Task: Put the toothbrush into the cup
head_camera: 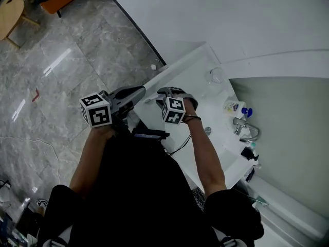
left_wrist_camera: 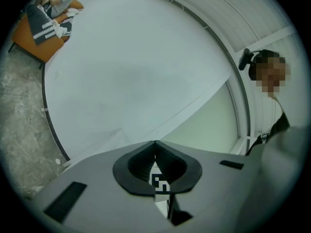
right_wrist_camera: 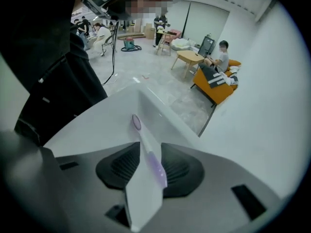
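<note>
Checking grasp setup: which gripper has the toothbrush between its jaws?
The right gripper: the toothbrush lies between its parted jaws. The left gripper has jaws together, empty.

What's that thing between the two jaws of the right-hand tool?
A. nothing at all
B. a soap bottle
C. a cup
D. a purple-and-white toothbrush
D: the right gripper view shows the toothbrush lying between the jaws, which stand apart on either side of it.

Faucet — bottle beside it

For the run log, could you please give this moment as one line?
left gripper shut, empty; right gripper open astride toothbrush; toothbrush on counter, not in cup
</note>
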`<state>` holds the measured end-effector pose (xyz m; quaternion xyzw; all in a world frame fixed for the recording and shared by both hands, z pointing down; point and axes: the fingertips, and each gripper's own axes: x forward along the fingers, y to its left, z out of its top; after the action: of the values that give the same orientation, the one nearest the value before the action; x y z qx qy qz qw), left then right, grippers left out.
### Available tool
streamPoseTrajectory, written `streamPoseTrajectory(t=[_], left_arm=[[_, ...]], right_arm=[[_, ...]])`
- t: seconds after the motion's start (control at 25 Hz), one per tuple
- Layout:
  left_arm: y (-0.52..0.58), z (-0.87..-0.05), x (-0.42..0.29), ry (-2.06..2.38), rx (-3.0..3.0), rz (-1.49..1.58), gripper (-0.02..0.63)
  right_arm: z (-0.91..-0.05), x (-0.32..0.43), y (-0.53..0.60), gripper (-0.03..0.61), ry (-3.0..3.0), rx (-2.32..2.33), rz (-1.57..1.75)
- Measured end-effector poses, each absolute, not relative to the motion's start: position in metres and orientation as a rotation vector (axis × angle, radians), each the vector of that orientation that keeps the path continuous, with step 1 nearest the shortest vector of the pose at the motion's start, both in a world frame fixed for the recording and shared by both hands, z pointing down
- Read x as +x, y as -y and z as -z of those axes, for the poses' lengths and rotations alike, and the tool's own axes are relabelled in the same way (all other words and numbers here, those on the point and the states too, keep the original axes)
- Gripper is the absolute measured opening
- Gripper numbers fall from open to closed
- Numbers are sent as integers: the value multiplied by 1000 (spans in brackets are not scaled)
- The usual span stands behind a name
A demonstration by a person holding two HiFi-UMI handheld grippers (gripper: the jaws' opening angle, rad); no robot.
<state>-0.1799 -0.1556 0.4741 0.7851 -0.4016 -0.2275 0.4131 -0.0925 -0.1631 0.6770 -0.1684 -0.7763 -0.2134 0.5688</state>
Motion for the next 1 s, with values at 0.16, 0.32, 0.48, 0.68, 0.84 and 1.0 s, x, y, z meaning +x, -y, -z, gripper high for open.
streamPoseTrajectory(t=[0.16,0.32,0.48,0.68,0.84,1.0], left_arm=[[150,-471,-189,1031,1977,585,9],[145,-470,-196,1045,1972,588,9],[142,-470,-197,1043,1978,587,9],[143,-467,-192,1026,1986,578,9],[146,-465,-191,1003,2001,574,9],[150,-462,-187,975,2016,571,9]], right_arm=[[-686,-95,160,137,1758,-478,551],[-695,-97,158,137,1700,-538,576],[-698,-96,159,122,1694,-564,565],[-695,-91,150,66,1719,-568,465],[-694,-92,150,38,1732,-527,436],[-691,-88,154,38,1772,-432,382]])
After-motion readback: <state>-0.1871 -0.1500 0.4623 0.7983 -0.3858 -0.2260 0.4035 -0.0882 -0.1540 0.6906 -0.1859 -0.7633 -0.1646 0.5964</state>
